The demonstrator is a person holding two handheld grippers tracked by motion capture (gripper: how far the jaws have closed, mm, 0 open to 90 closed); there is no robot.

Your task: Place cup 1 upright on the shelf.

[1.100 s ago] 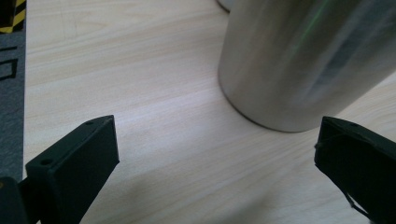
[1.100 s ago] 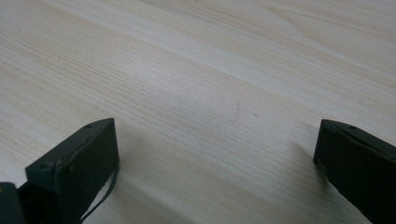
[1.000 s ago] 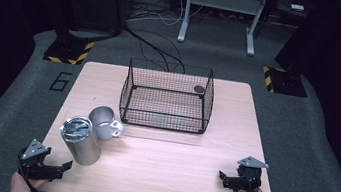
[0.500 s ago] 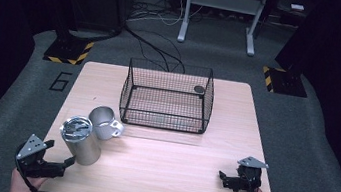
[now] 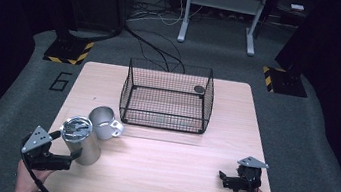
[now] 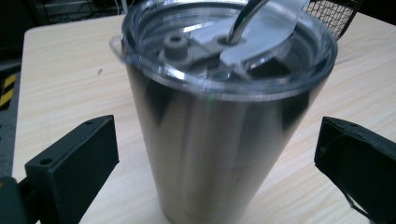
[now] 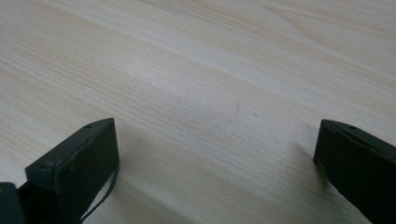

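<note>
Left tongs (image 5: 65, 154) advanced, straddling tumbler (image 5: 80, 139).

One wooden table (image 5: 164, 161) holds one black wire basket (image 5: 167, 97) at the far middle. Two steel cups stand near left: one lidded tumbler (image 5: 79, 138) and one handled mug (image 5: 105, 121). Two handheld grippers rest near, one left (image 5: 68, 153), one right (image 5: 221, 178).

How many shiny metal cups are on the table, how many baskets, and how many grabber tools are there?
Shiny metal cups: 2, the lidded tumbler and the mug
Wire baskets: 1, the black basket
Grabber tools: 2, the left gripper and the right gripper
Total: 5
</note>
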